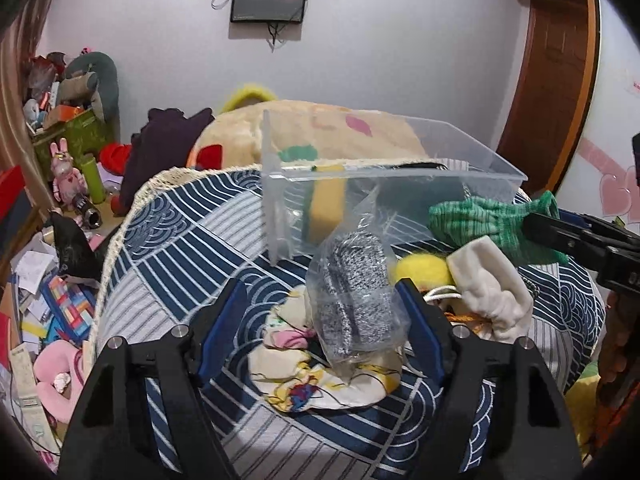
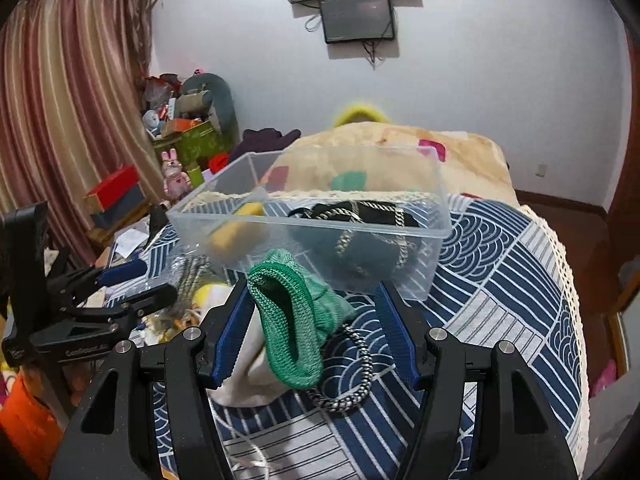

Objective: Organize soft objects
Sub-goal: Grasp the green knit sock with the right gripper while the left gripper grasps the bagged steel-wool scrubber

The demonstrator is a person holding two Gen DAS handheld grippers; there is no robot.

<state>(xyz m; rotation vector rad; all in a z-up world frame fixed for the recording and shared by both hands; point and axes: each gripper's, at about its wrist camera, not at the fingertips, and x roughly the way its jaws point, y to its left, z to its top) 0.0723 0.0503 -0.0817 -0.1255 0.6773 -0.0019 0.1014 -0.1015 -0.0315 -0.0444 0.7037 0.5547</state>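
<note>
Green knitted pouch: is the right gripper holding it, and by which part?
Not held, as far as shows. The green knitted pouch lies between the right gripper's open jaws, close to one pad and clear of the other.

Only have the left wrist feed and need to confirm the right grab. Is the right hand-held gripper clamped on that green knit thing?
Observer: No. The green knit pouch sits inside the right hand-held gripper, but one finger stands clear of it.
Operator: Anything under it?
Observer: A braided cord loops on the tablecloth beneath it.
Operator: Dark thing in the bin?
Observer: A black pouch with a braided drawstring, lying in the clear plastic bin.
</note>
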